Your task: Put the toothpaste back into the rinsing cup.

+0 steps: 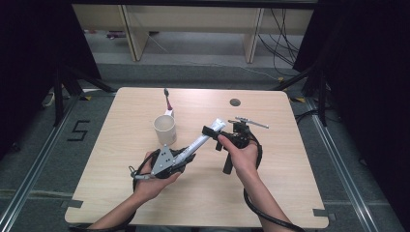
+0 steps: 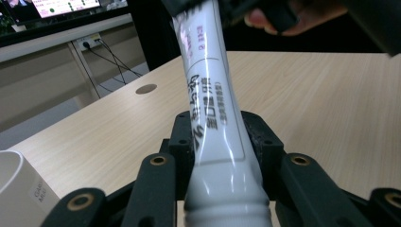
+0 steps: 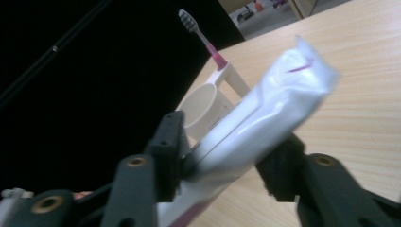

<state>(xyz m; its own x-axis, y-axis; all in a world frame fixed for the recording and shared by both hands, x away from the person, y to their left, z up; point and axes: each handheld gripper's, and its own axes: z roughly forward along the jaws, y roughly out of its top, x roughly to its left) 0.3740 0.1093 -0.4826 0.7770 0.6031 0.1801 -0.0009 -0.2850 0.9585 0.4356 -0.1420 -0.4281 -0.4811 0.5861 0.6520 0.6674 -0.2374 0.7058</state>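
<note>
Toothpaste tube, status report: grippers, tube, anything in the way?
Left gripper shut on toothpaste tube near cap end. Right gripper clamped on crimped end. Tube held above table. Cup with toothbrush stands clear.

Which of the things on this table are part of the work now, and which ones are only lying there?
In the work:
- toothpaste tube, held above the table
- left gripper, shut on the tube's cap end
- right gripper, shut on the tube's flat crimped end

Only lying or standing there:
- white cup
- toothbrush, behind the cup
</note>
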